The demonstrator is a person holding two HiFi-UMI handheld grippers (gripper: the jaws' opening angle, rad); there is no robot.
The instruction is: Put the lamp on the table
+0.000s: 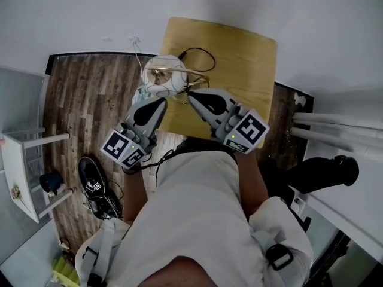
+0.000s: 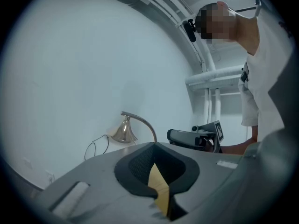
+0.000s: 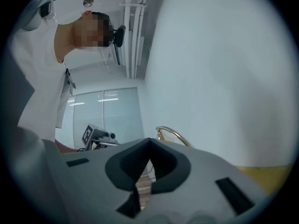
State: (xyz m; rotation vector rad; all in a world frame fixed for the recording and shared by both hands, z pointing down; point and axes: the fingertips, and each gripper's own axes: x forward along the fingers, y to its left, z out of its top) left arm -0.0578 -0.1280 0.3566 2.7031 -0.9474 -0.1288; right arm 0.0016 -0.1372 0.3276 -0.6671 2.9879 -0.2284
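Observation:
The lamp [image 1: 164,76], with a brass curved arm and a pale round body, stands at the left edge of the small wooden table [image 1: 239,64]. Its black cord [image 1: 202,55] loops over the tabletop. My left gripper [image 1: 159,103] points at the lamp from just below it, jaws shut and empty. My right gripper [image 1: 190,94] reaches in from the right, close to the lamp's arm, also shut with nothing between its jaws. In the left gripper view the lamp's metal shade [image 2: 123,132] and arched arm [image 2: 143,122] rise beyond my shut jaws. The right gripper view shows the arched arm [image 3: 172,134].
A dark plank floor [image 1: 90,100] lies left of the table, with black shoes [image 1: 94,187] and a white rack [image 1: 24,160] on it. A white cord [image 1: 137,48] runs to the wall. White pipes [image 1: 335,124] and a black object [image 1: 326,171] are at the right.

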